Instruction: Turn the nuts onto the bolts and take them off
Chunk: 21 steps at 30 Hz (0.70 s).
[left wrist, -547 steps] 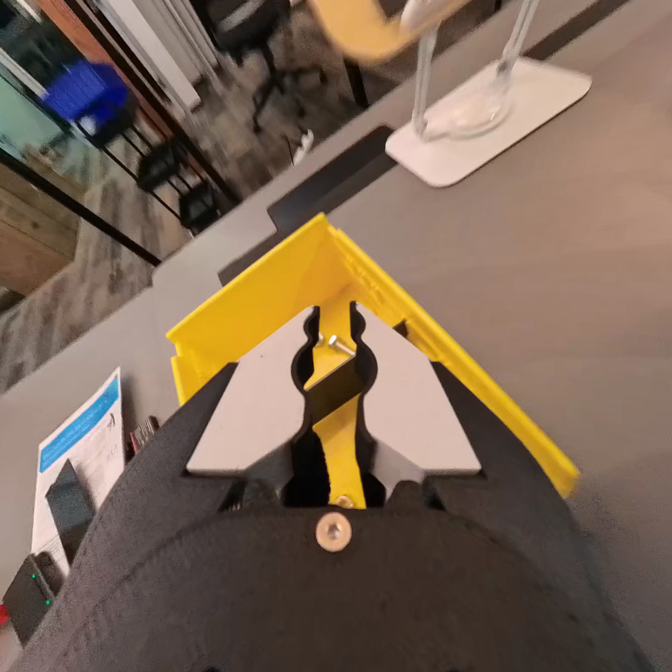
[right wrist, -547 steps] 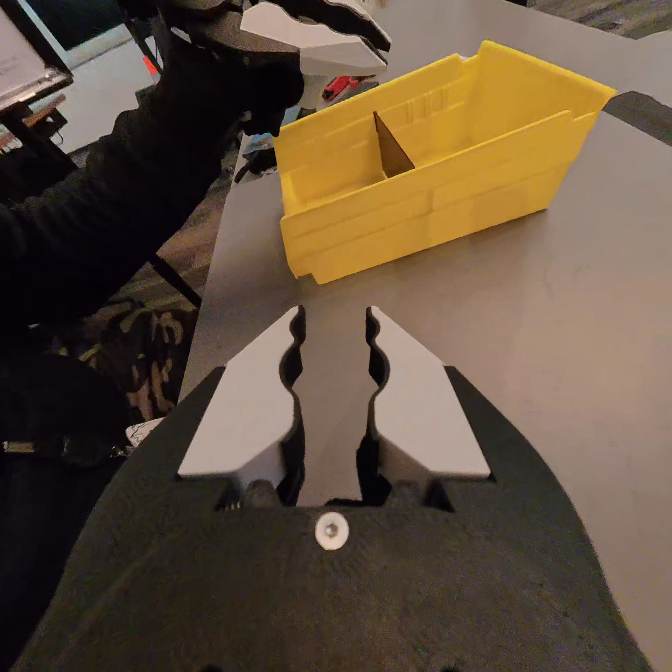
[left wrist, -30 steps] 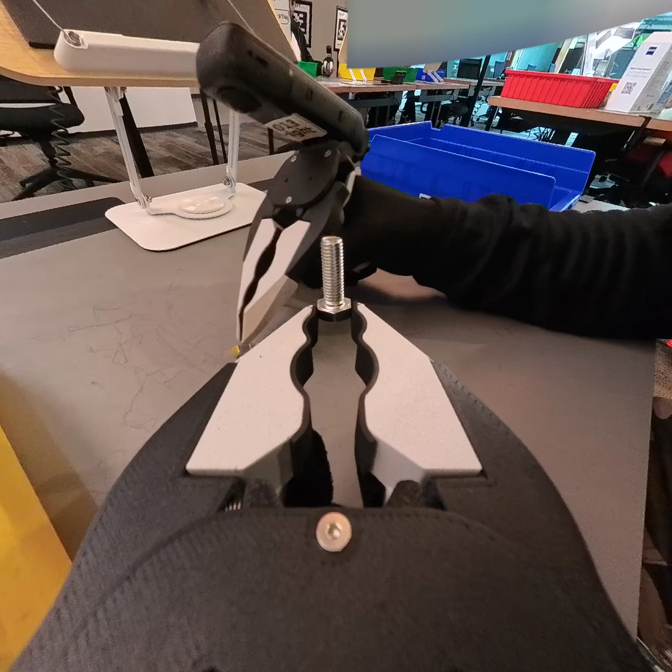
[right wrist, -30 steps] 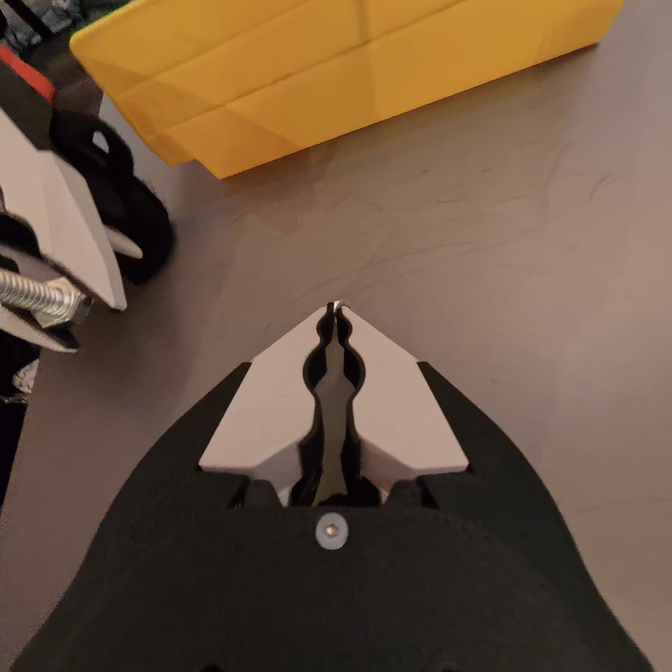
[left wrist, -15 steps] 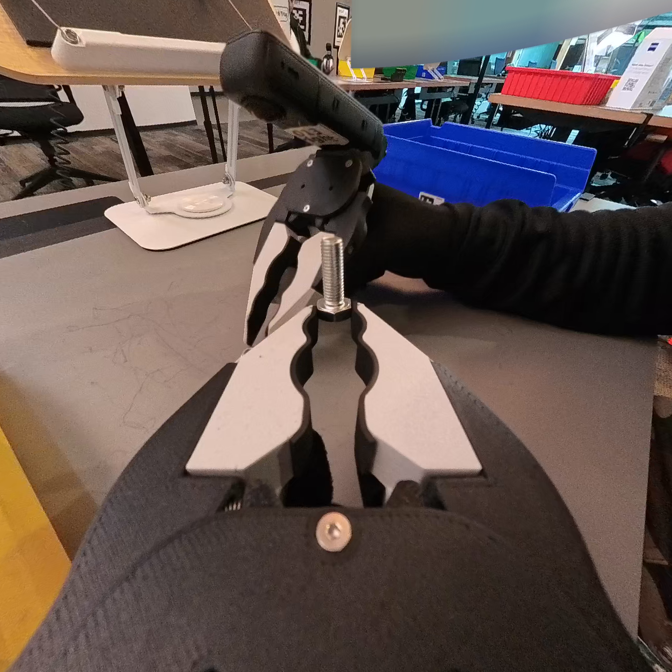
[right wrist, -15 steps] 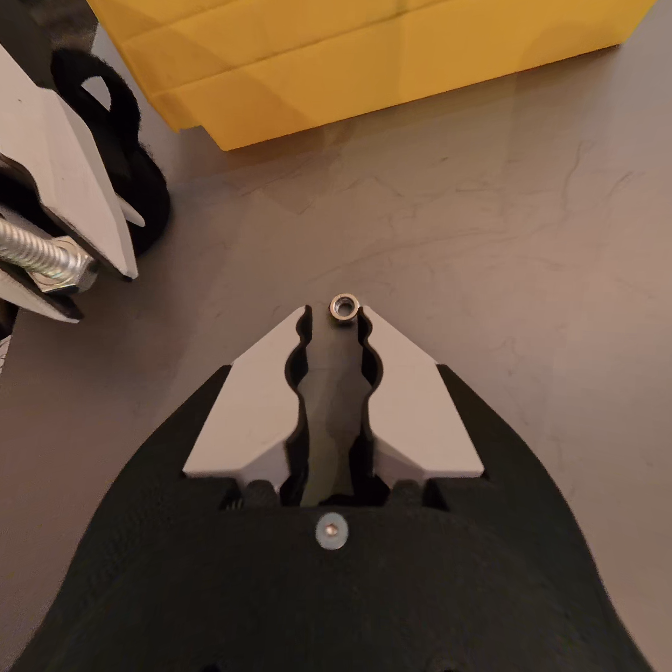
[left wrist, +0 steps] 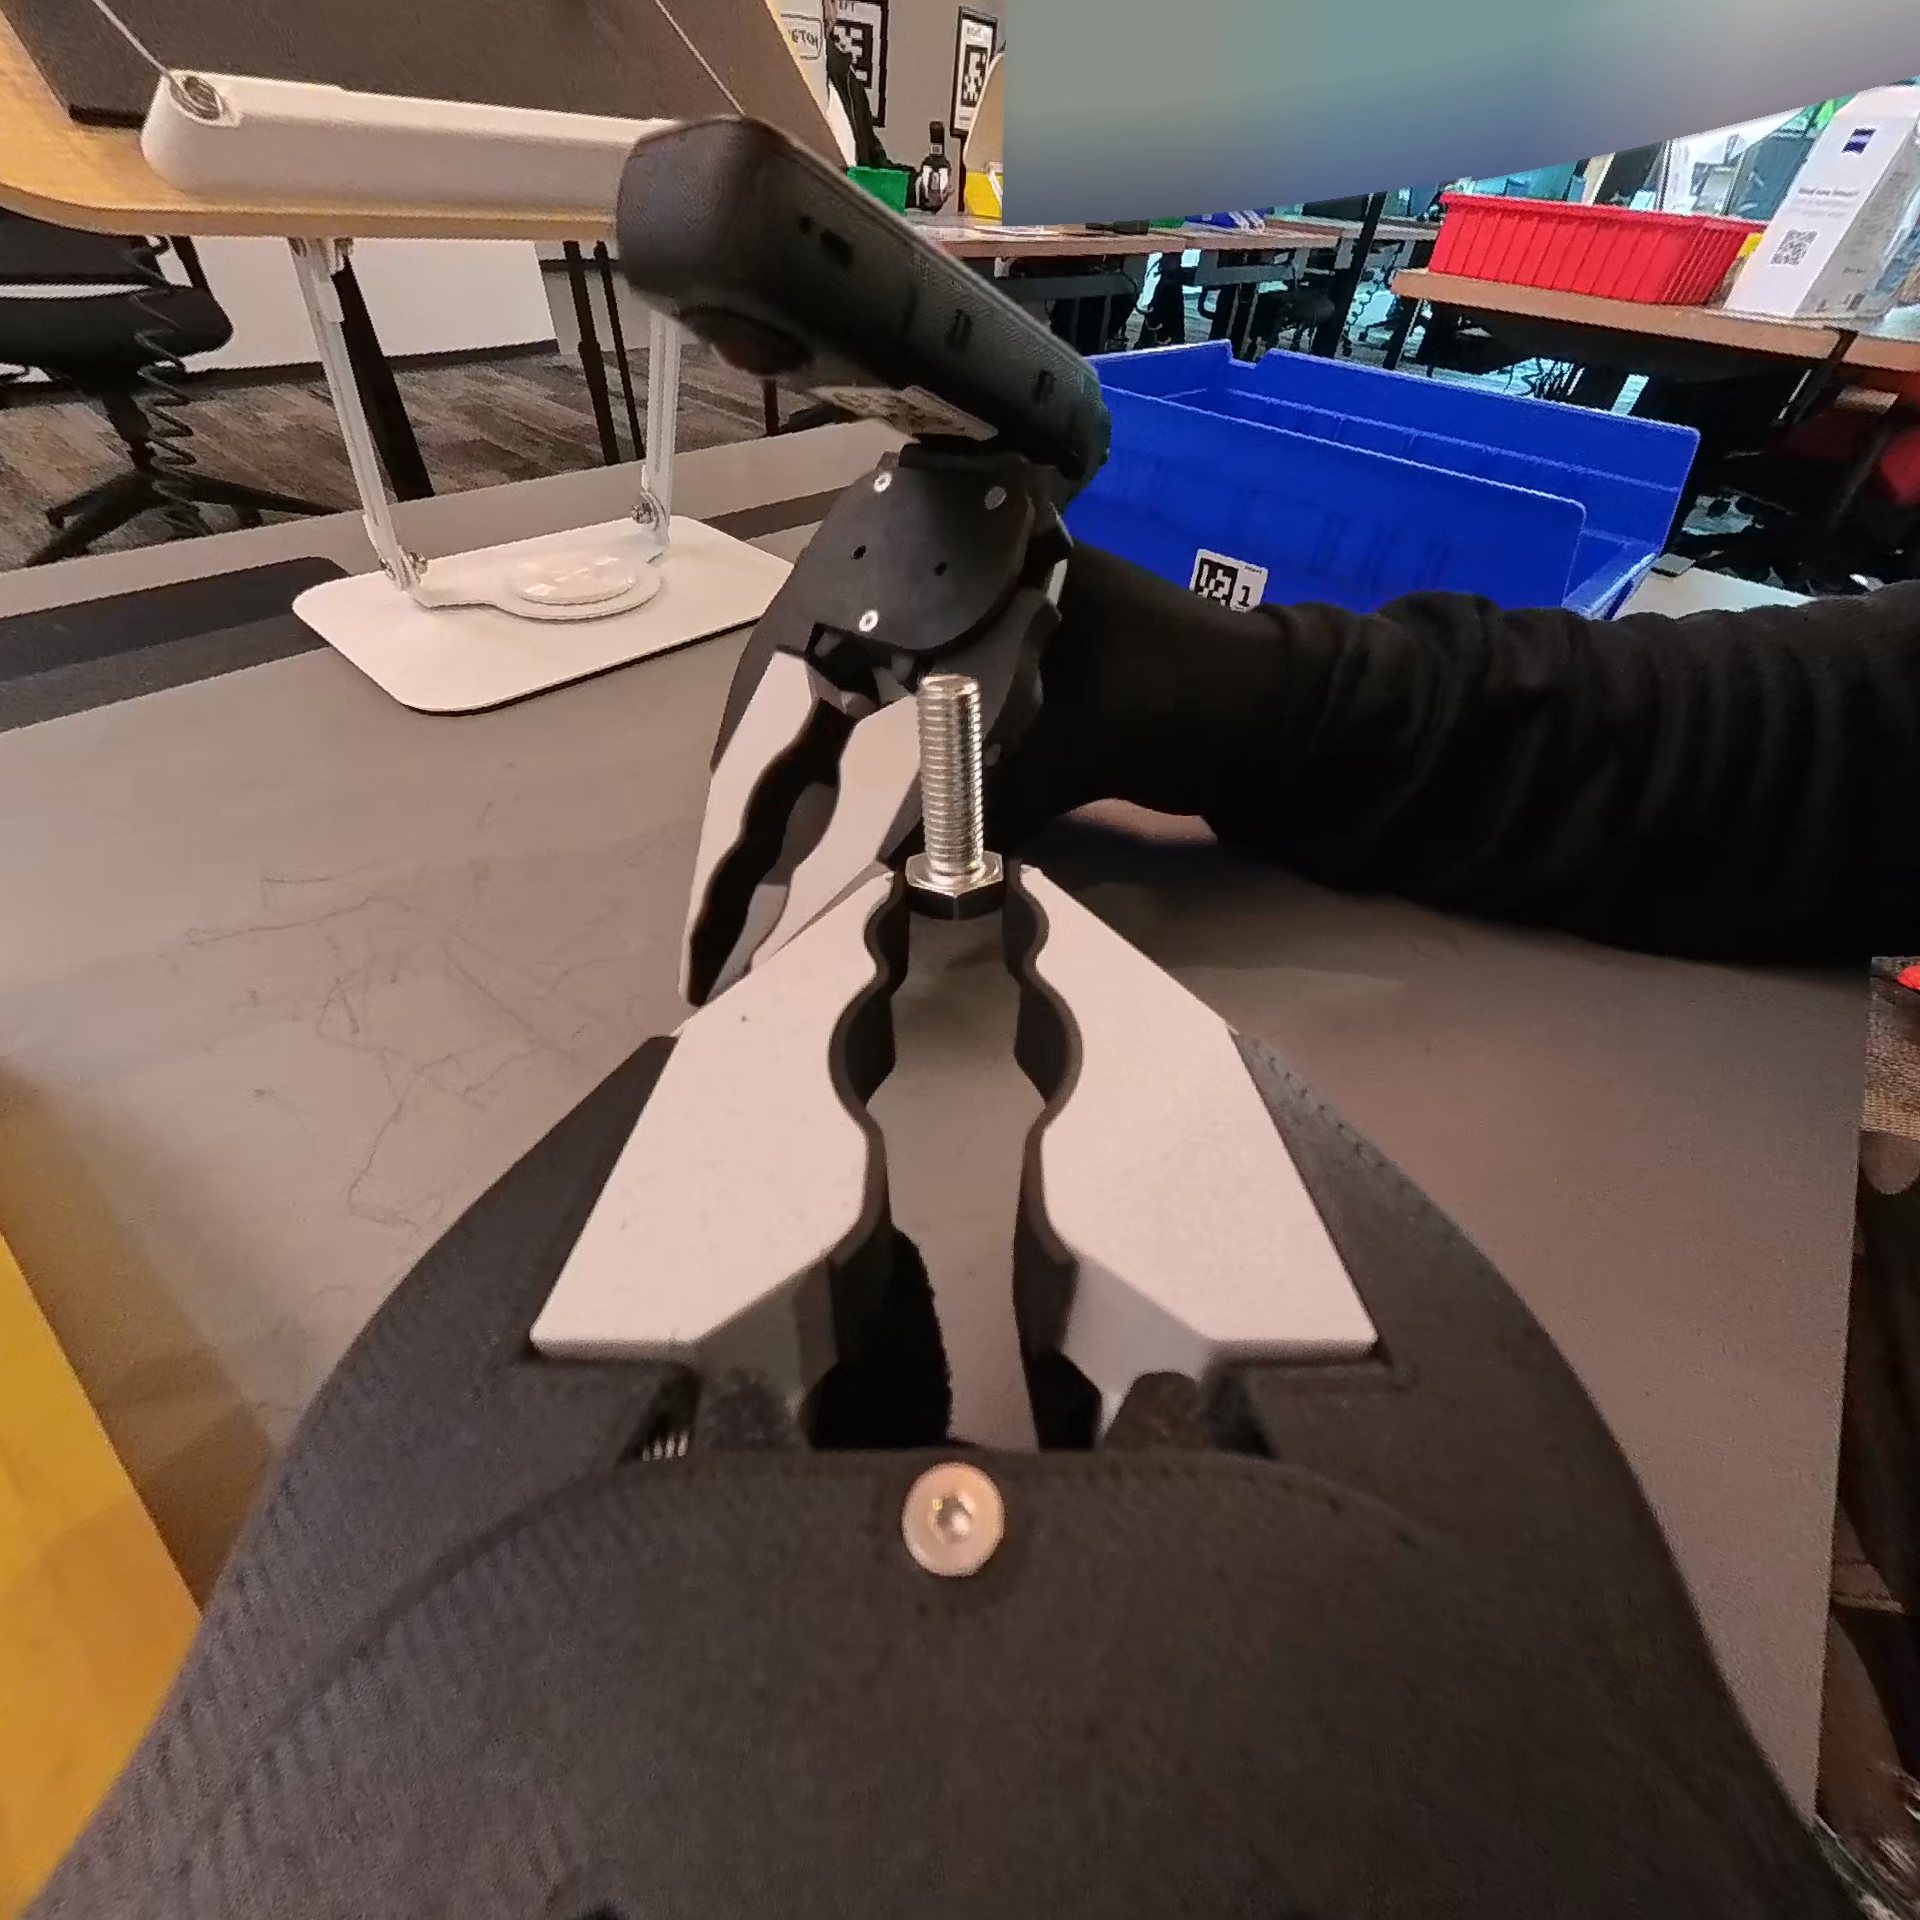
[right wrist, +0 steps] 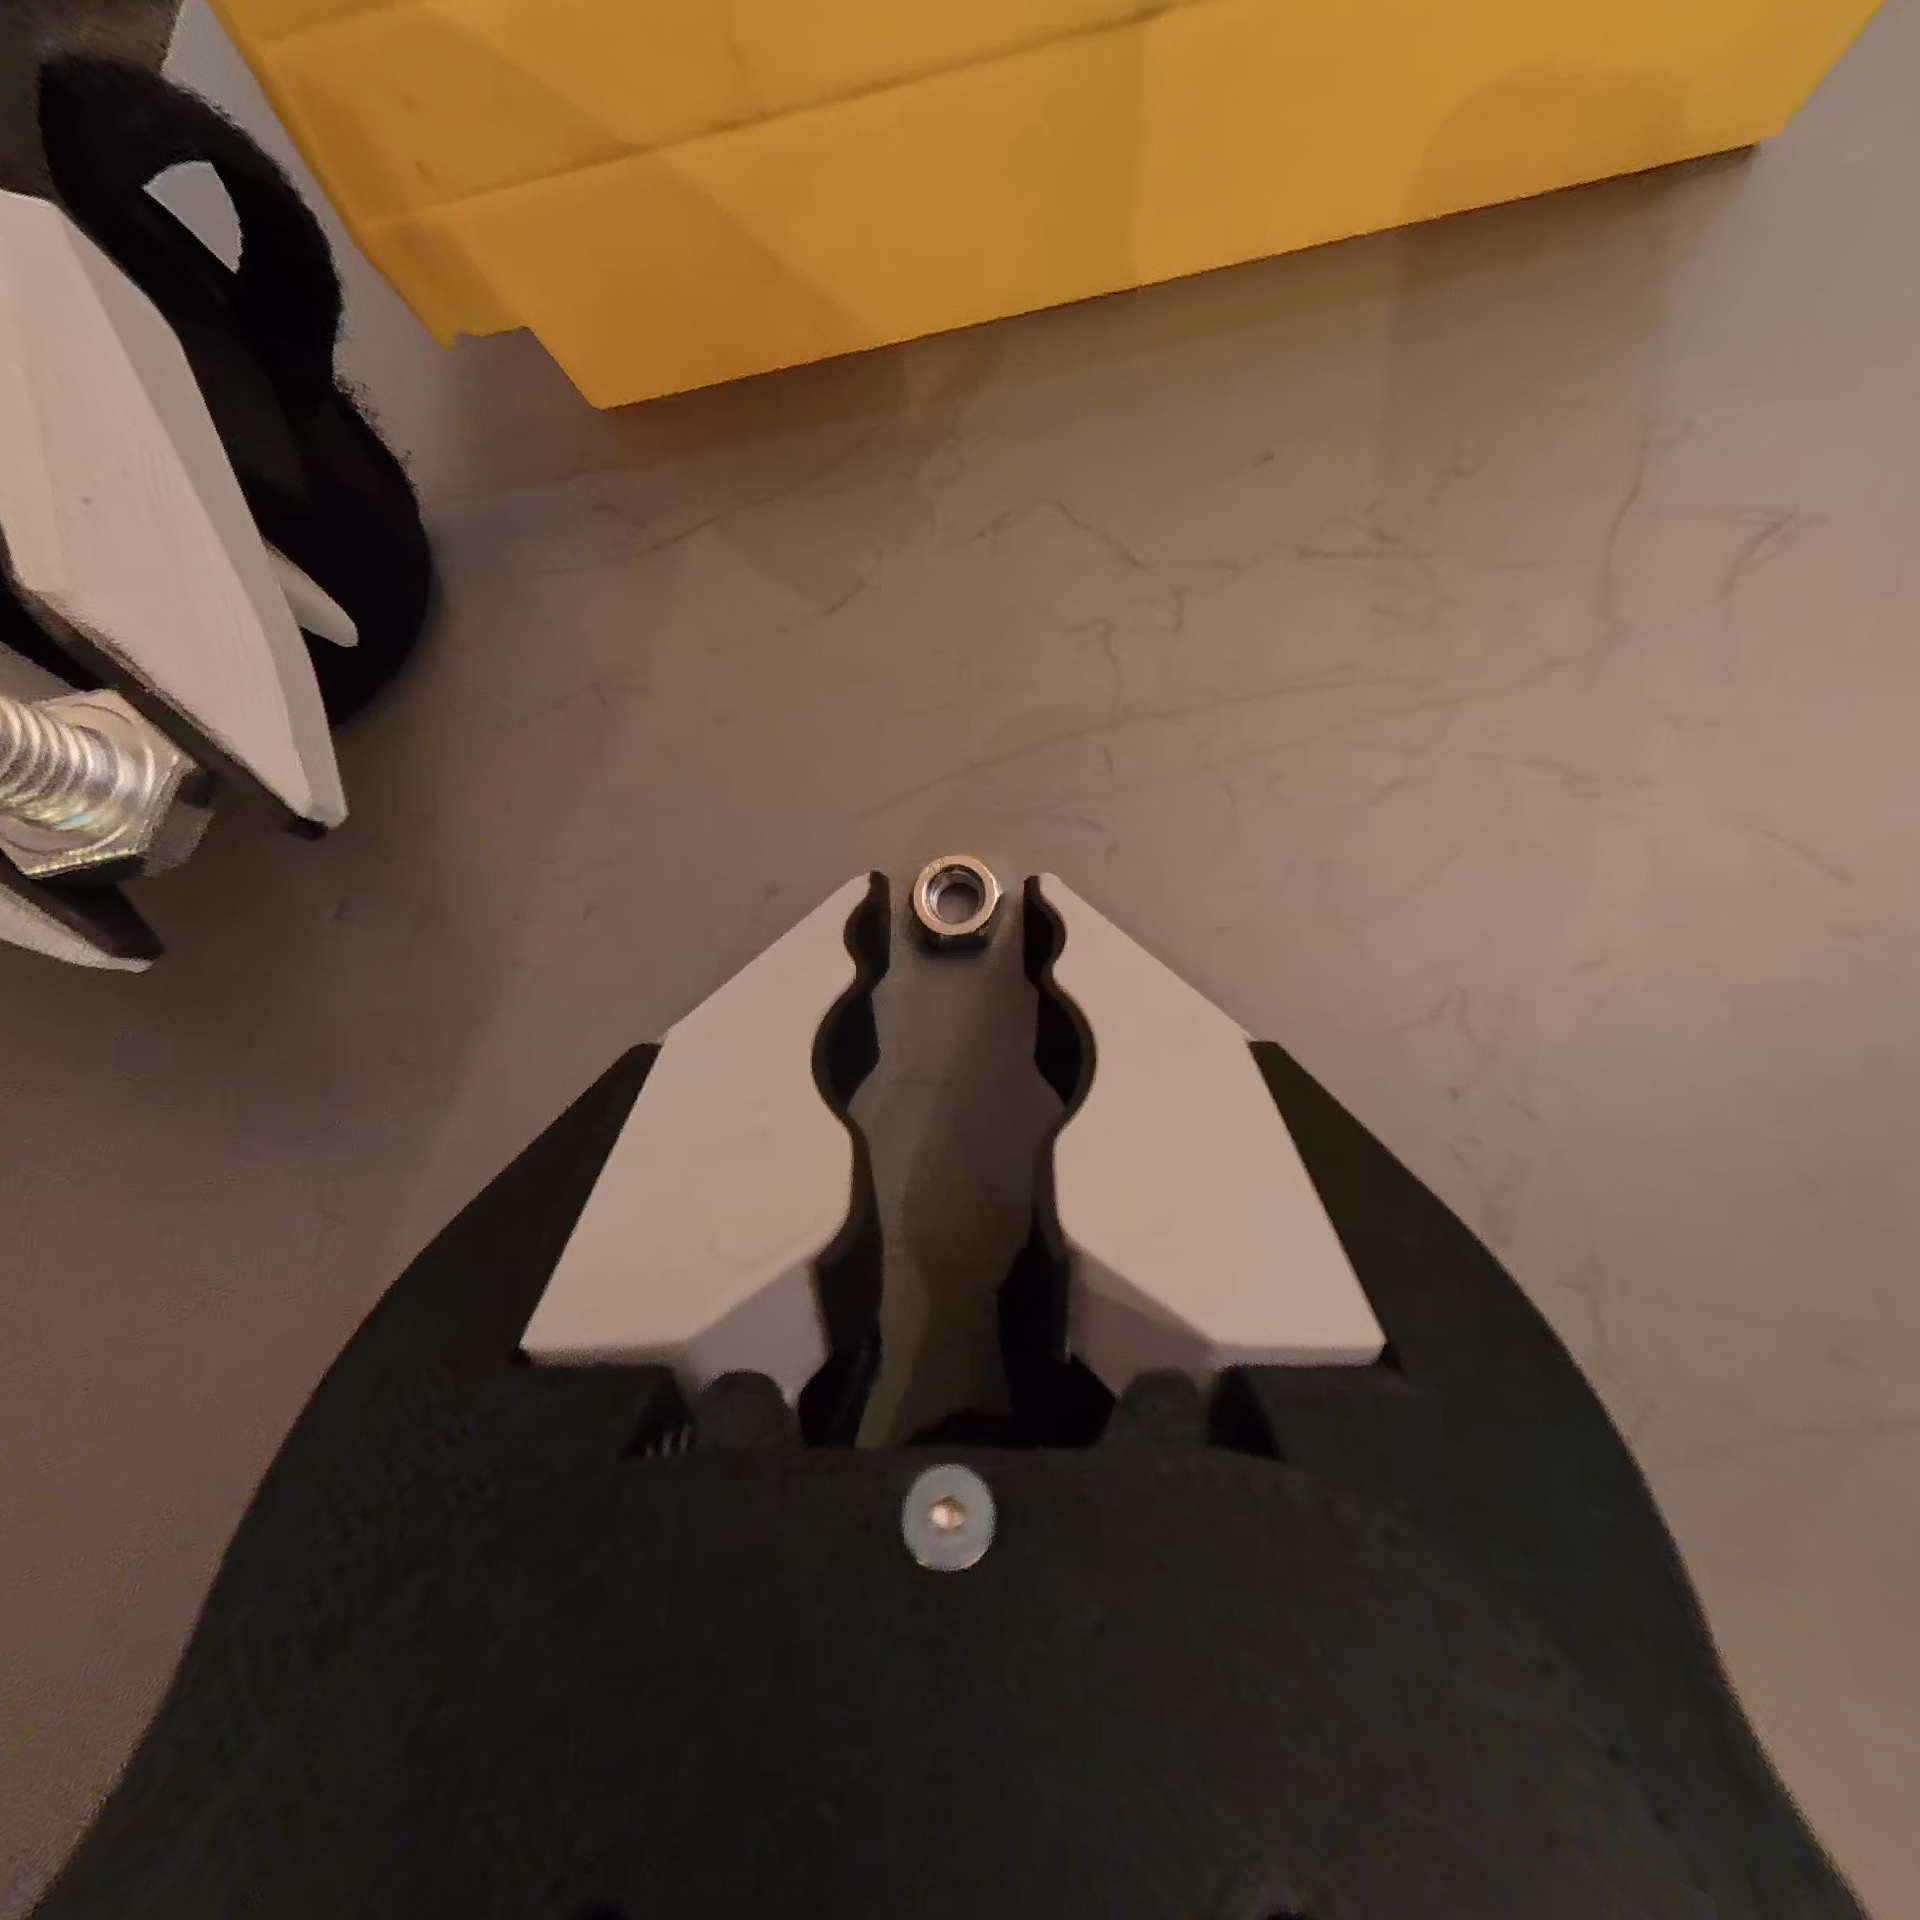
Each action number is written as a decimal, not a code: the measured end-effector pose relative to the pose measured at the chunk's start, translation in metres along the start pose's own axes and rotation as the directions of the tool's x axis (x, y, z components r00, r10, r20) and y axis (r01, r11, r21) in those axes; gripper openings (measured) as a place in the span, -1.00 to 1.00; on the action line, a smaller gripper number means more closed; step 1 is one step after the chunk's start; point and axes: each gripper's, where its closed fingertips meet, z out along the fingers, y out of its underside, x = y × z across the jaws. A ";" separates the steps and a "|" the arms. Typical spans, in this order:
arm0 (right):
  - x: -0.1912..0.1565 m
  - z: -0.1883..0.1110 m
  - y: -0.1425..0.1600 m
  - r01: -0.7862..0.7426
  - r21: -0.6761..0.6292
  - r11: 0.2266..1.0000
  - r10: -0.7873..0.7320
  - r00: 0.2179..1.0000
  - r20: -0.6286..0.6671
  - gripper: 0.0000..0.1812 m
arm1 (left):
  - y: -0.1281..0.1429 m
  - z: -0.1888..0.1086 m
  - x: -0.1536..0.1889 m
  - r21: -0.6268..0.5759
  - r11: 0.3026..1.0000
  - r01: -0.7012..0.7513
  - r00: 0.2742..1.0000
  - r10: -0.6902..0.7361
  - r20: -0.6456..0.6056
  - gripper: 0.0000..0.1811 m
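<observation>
- Left gripper (left wrist: 951, 904) is clamped on the hex head of the bolt (left wrist: 948, 779); the threaded shank stands upright and bare, w/ no nut on it.
- Right gripper (right wrist: 951, 883) points down at the grey table (right wrist: 1351, 675), fingers spread and holding nothing.
- Nut (right wrist: 954, 900) lies flat on the table, hole up, right between the right fingertips; neither tip appears to touch it.
- Yellow bin (right wrist: 935, 208) sits just beyond; its inside isn't visible.
- Progress, judged: this nut reads as off its bolt and set down, so one unthread looks done, or a fresh thread-on is about to start; can't tell which.
- Left to do: grip the nut, bring it to the shank tip, turn it on. How many more bolt/nut pairs remain can't be seen.
</observation>
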 end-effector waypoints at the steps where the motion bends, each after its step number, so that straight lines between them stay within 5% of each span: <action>1: 0.001 0.000 0.001 -0.003 -0.005 1.000 0.003 1.000 -0.010 -0.72 | 0.000 0.000 0.000 0.000 1.000 0.000 1.000 0.000 0.000 -0.83; 21: -0.005 -0.015 -0.010 -0.037 0.035 0.999 0.037 0.999 -0.023 -0.82 | 0.000 0.000 0.000 -0.003 1.000 0.000 1.000 0.000 0.000 -0.83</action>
